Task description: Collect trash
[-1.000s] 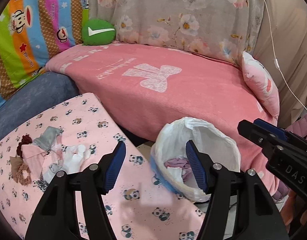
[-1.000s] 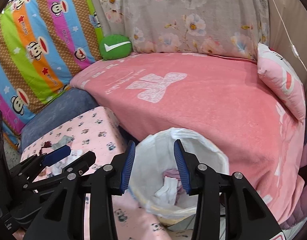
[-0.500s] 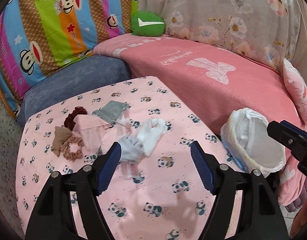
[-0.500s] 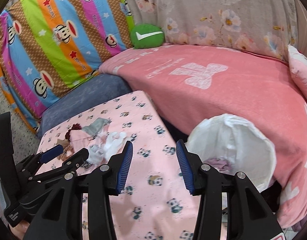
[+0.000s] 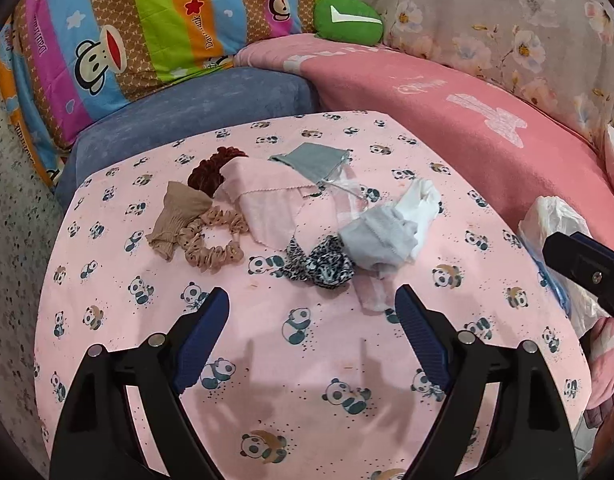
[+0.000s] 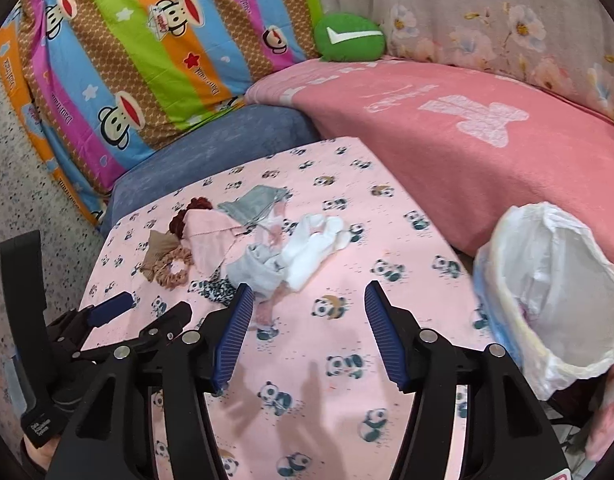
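The left gripper and right gripper are being held with jaws spread wide, nothing clasped, above the panda-print cloth. A pile of trash is being seen lying mid-cloth, its long axis running left to right in the left wrist view. The lined trash bin is being seen at the cloth's right edge, its mouth tilted toward the right wrist camera.

Pink-blanketed sofa behind panda-print table; speckled floor.
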A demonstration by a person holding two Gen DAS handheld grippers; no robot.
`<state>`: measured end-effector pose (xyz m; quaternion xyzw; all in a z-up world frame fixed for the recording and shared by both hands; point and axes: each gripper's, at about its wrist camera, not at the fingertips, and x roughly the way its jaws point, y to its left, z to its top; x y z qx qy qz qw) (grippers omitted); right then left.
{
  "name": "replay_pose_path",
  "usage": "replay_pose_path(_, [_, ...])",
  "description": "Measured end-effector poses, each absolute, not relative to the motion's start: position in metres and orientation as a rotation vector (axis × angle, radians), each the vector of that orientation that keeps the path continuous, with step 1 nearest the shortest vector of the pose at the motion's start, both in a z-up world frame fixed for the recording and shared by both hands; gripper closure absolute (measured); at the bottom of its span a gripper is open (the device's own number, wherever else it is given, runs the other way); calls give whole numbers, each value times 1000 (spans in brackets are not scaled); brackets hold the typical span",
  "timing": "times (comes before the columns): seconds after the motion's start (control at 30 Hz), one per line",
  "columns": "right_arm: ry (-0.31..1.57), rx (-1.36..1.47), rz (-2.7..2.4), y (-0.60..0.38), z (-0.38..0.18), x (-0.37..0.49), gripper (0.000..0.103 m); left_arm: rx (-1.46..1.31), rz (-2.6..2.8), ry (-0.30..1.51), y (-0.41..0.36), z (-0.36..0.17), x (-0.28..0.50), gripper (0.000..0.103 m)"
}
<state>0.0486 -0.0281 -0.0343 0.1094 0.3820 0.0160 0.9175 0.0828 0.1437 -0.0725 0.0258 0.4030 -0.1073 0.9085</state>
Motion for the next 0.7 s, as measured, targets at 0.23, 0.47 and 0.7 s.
replay_pose_path(0.23, [831, 254, 69, -4, -60, 85, 44, -2, -217, 867, 169, -93, 100, 22])
replay_pose_path(0.47, [869, 244, 94, 15, -78, 118, 44, -15, -219, 876, 180, -102, 112, 22])
replay_pose_path(0.7, [903, 274, 118, 23, -98, 143, 44, -46, -246, 890, 184, -109, 122, 22])
